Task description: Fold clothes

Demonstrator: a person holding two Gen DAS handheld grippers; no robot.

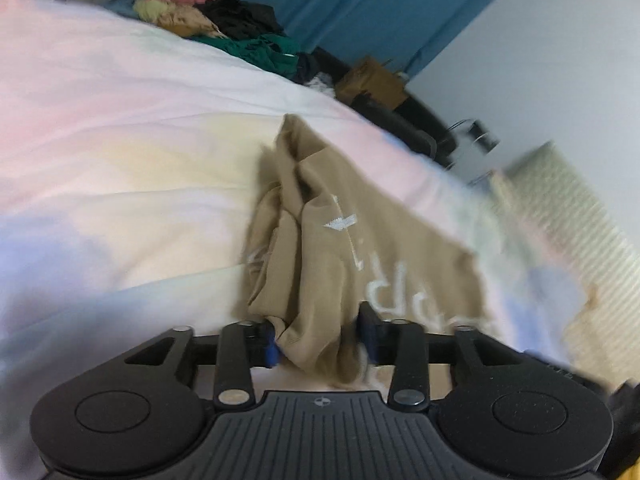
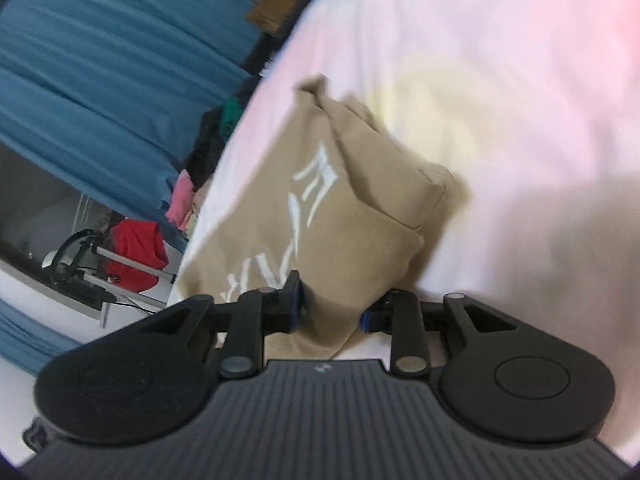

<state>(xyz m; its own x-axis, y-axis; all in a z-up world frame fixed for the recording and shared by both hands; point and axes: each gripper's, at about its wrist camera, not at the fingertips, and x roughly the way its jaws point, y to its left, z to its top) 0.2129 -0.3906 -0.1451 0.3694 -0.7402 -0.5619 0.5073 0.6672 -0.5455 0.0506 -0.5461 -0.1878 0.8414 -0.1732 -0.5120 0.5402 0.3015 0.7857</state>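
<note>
Pastel tie-dye bed (image 1: 120, 128) before blue curtains (image 2: 100, 60), heaped laundry (image 1: 240, 28) along the far edge. On the bed, tan garment (image 1: 340, 232), white lettering up. Left gripper (image 1: 320, 334) and right gripper (image 2: 332, 304), jaws clamped on bunched near-edge cloth, likely for dragging flat.

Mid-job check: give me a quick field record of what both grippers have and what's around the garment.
garment: tan sweatshirt with white lettering, partly bunched
surface: pastel bedspread
left gripper: fabric bunched between its fingers
right gripper: fabric between its fingers too
other clothes: unfolded pile at far bed edge
backdrop: blue curtain
image quality: motion blur
</note>
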